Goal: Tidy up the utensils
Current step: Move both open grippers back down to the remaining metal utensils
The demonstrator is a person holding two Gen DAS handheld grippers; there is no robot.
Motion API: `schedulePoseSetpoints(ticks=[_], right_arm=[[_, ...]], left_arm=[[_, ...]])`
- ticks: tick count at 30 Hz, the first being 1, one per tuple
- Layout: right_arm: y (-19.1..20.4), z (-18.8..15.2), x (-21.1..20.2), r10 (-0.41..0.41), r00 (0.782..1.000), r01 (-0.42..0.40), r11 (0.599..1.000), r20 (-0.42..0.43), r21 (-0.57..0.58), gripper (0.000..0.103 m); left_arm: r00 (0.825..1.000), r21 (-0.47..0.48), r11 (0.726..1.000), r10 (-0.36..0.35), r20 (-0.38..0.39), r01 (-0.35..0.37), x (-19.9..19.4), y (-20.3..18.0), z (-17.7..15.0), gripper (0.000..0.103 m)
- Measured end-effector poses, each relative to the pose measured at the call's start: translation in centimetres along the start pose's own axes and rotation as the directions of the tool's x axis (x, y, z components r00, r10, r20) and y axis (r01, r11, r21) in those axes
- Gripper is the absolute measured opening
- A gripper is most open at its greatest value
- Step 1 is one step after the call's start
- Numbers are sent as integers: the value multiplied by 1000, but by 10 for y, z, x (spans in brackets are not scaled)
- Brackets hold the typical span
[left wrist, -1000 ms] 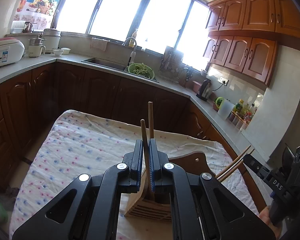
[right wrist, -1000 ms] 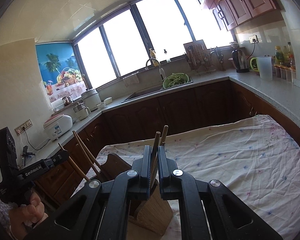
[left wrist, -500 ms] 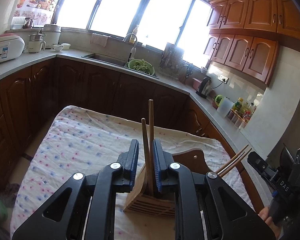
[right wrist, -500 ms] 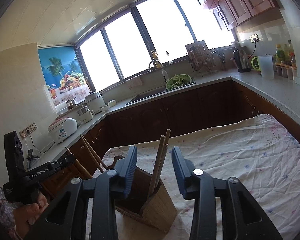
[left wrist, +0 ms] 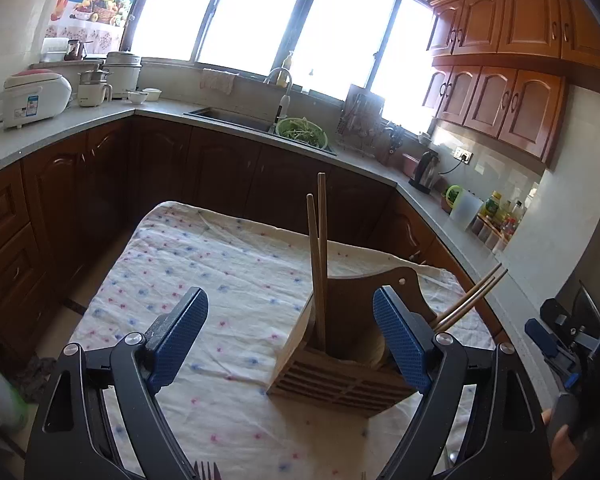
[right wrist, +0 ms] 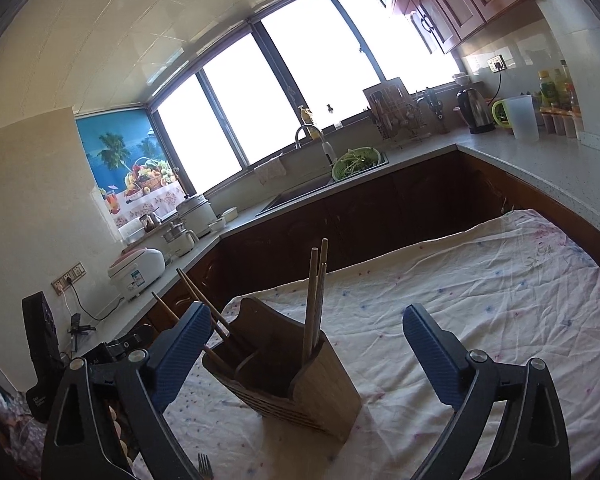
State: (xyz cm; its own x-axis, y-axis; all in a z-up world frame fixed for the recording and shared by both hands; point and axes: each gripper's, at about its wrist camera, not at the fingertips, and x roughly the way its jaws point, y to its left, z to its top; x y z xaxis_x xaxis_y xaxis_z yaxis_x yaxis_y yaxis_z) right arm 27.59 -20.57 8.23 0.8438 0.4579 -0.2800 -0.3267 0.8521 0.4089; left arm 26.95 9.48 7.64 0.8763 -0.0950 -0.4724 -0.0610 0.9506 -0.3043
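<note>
Your jaws now stand wide on both sides: a second ago the left gripper (left wrist: 288, 336) and the right gripper (right wrist: 306, 350) were each clamped on a pair of chopsticks, and both have let go. The left pair of chopsticks (left wrist: 319, 264) stands nearly upright between your left jaws, and the right pair of chopsticks (right wrist: 314, 300) stands between your right jaws, each dropped into its own compartment of the wooden holder (right wrist: 300, 384). That means both deliveries look finished, and you are free to back off for the next piece.

The holder sits on the flowered tablecloth (left wrist: 220, 264), just ahead of the fingertips, a slatted wooden box with a curved back panel. A fork (right wrist: 205, 466) shows its tines below the right jaws, likely your next pick.
</note>
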Motion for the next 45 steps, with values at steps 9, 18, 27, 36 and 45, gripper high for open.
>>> schedulePoseSetpoints(ticks=[9,18,27,36,45], right_arm=[[-2,-31,-45,0,1000,0,1000,-23,9,100],[-20,-59,-85,-42,998,44,999,-48,24,101],[-28,-91,-124,-75,996,77,997,-57,31,101],[-31,-129,-153,-153,986,152,988,-60,-29,101],[-43,-150,-157,-184,977,182,983,-109,-28,100]], left_arm=[[1000,21,1000,-14,-18,14,-39,-8,-39,89],[997,12,999,-44,-60,45,-72,-14,-82,91],[992,25,998,-48,-120,52,-91,-21,-121,91],[980,33,997,-64,-187,71,-94,-28,-159,91],[968,80,993,-65,-243,87,-92,-42,-187,91]])
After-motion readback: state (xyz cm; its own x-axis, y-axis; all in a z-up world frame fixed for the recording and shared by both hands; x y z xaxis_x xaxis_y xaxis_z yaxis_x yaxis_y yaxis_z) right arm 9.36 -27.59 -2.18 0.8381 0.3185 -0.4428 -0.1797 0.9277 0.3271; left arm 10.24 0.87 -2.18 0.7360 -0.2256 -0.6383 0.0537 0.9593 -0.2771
